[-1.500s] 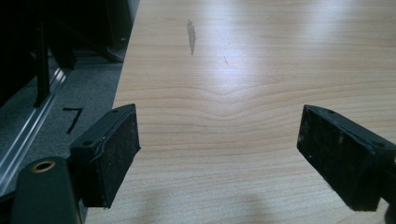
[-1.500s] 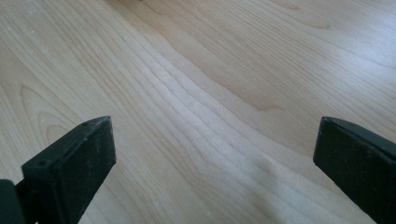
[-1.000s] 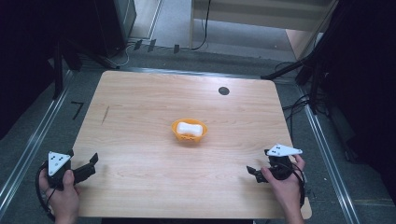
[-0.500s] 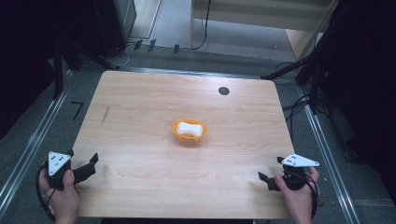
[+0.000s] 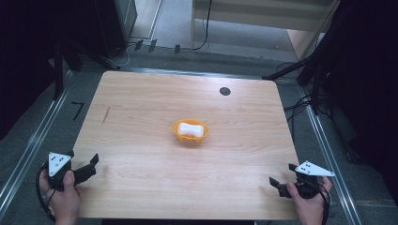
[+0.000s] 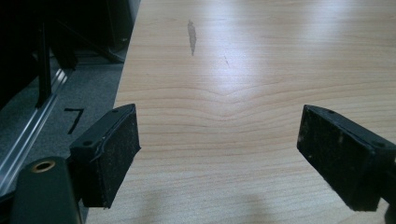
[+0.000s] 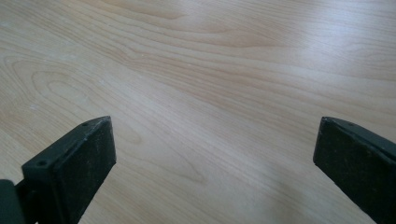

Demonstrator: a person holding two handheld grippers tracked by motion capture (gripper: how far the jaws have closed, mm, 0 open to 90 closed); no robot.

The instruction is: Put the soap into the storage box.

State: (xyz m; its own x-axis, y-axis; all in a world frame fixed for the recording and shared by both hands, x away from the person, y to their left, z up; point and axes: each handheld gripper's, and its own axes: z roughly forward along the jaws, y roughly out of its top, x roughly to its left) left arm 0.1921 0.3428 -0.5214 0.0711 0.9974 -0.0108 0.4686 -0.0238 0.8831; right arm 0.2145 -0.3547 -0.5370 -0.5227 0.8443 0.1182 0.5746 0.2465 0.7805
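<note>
Pale wooden table point(image 5: 141, 117), small orange plastic bowl point(image 5: 189, 131) holding a white block point(image 5: 191, 128) mid-table, your left gripper point(image 5: 91, 164) and right gripper point(image 5: 277, 185) at near corners, jaws apart, empty.

Light wood table point(image 5: 141, 108) sits on grey carpet floor point(image 5: 28, 140). Metal rails point(image 5: 33, 145) run along both sides, cables point(image 5: 300, 105) on the right, dark surroundings.

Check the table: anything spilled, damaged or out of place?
Nothing spilled or tipped. The orange bowl sits upright mid-table with a white block inside. Only oddity: a dark streak marking the wood near the table's left edge. Both grippers hold nothing.
</note>
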